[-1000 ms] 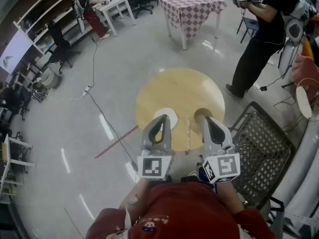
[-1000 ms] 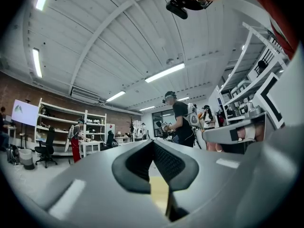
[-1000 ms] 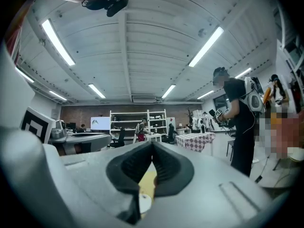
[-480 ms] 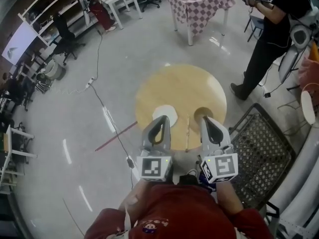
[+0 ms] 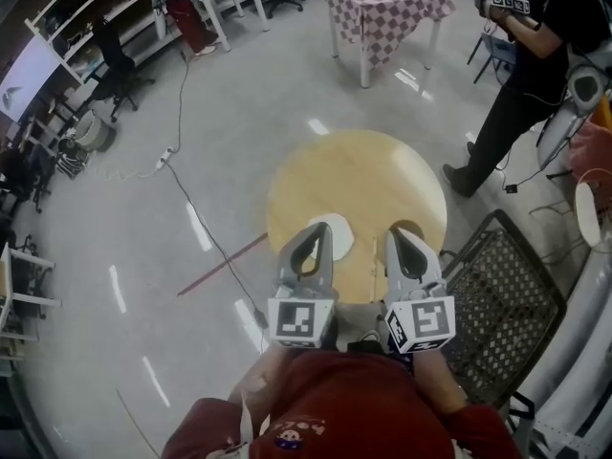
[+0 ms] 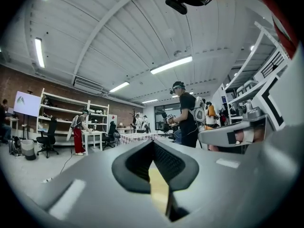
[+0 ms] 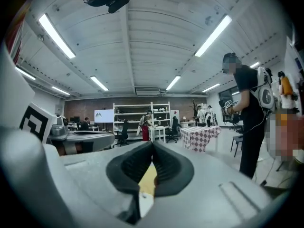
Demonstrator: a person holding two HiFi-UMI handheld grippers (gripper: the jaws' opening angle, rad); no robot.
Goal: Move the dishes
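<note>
Judging by how things lie, no dish is lifted yet: the white plate [image 5: 338, 229] sits at 7 o'clock on the round wooden table [image 5: 359, 175], what seems a tan bowl [image 5: 414, 228] at 5 o'clock, and the left gripper [image 5: 319, 232] and right gripper [image 5: 395, 234] hover above them, jaws pressed together, empty

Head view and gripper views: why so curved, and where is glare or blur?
Head view: the wide lens bends the room and the corners go dark; white glare streaks the floor; the round table is sharp. Left gripper view: the shut fingers loom large and soft, and the light strip bows. Right gripper view: same bend; the bystander has a masked face.
</note>
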